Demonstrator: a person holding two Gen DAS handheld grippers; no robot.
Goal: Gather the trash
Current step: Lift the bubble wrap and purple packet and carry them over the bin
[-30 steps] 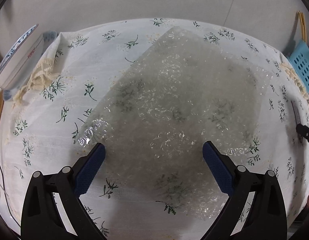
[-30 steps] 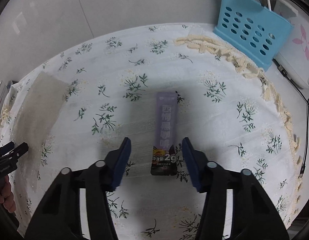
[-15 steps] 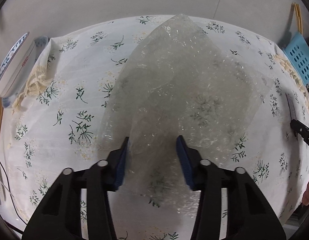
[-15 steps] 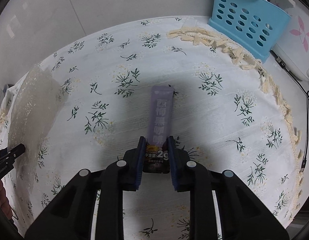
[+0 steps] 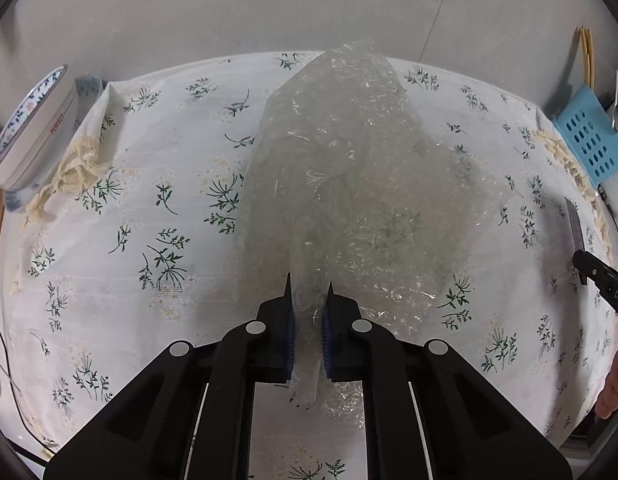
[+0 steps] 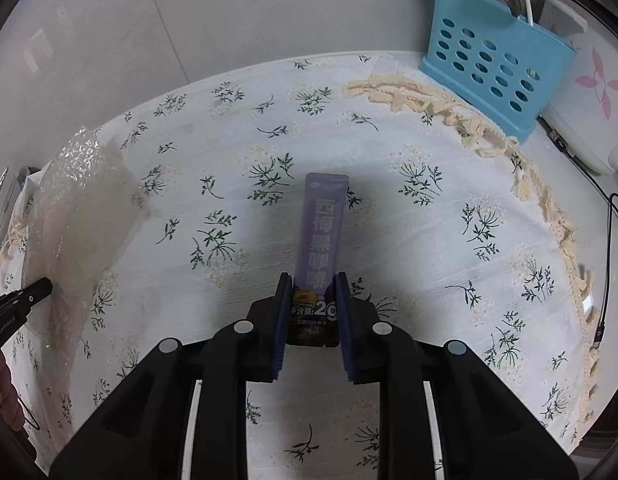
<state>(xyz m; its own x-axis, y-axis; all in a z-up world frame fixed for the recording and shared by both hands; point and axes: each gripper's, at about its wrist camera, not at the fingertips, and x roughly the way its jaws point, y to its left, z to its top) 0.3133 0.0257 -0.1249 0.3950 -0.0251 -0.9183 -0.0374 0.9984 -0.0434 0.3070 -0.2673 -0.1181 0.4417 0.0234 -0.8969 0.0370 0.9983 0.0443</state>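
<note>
With both grippers low over the worktop (image 6: pixel 449 240), my left gripper (image 5: pixel 307 292) jaws pinch the bubble wrap (image 5: pixel 349 184); my right gripper (image 6: pixel 308 284) jaws clamp the purple sachet (image 6: pixel 319 236).

A white tablecloth (image 6: pixel 429 240) printed with green sprigs covers the table, its cream fringe (image 6: pixel 469 124) lying bunched along the far right edge and again at the far left corner (image 5: pixel 69 168). A light blue perforated basket (image 6: pixel 493 68) stands just beyond the right-hand fringe against the grey wall (image 6: pixel 269 8), with a white appliance bearing a pink flower mark (image 6: pixel 589 100) directly beside it and a black cable (image 6: pixel 609 264) trailing down the table's right side. At the far left corner a white bowl with a blue-patterned rim (image 5: pixel 33 128) rests tilted at the cloth's edge.
</note>
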